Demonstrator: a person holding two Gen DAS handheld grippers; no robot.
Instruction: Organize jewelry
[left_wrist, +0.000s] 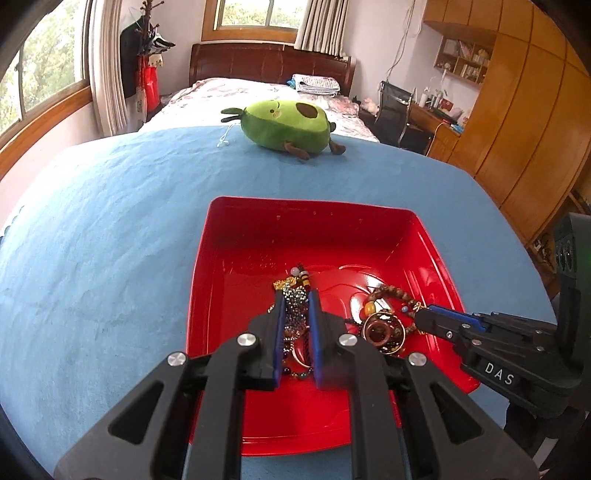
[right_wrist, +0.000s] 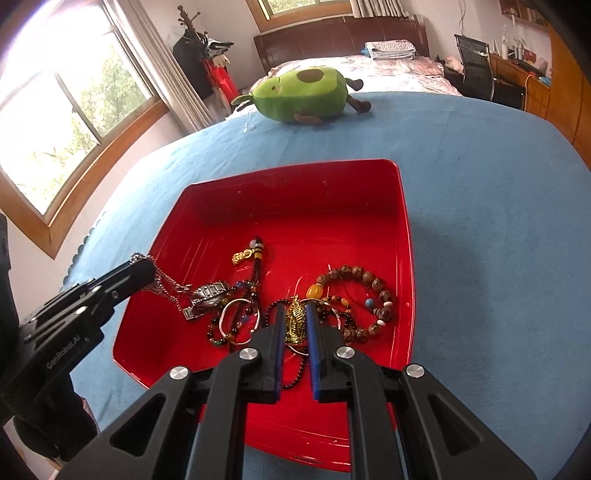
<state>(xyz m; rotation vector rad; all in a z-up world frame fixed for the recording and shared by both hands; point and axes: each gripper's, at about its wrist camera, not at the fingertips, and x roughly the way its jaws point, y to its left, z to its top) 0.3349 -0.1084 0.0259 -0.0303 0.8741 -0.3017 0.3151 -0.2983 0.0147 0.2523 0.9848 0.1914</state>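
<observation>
A red tray (left_wrist: 236, 240) (right_wrist: 369, 192) on the blue cloth holds a tangle of jewelry. My left gripper (left_wrist: 295, 301) (right_wrist: 147, 267) is shut on a silver ball chain (left_wrist: 294, 300) (right_wrist: 166, 284) that runs down to a silver watch (right_wrist: 208, 291). My right gripper (right_wrist: 295, 308) (left_wrist: 424, 314) is shut on a gold pendant (right_wrist: 295, 321) with a dark bead strand hanging from it. A brown wooden bead bracelet (right_wrist: 369, 295) (left_wrist: 391, 295), a silver ring bangle (right_wrist: 240, 317), a small gold charm (right_wrist: 242, 256) and dark bead strands lie in the tray.
A green avocado plush (left_wrist: 286, 125) (right_wrist: 306, 94) lies at the far edge of the blue cloth (left_wrist: 110, 240). Behind are a bed, windows, a desk with a chair and wooden cupboards at the right.
</observation>
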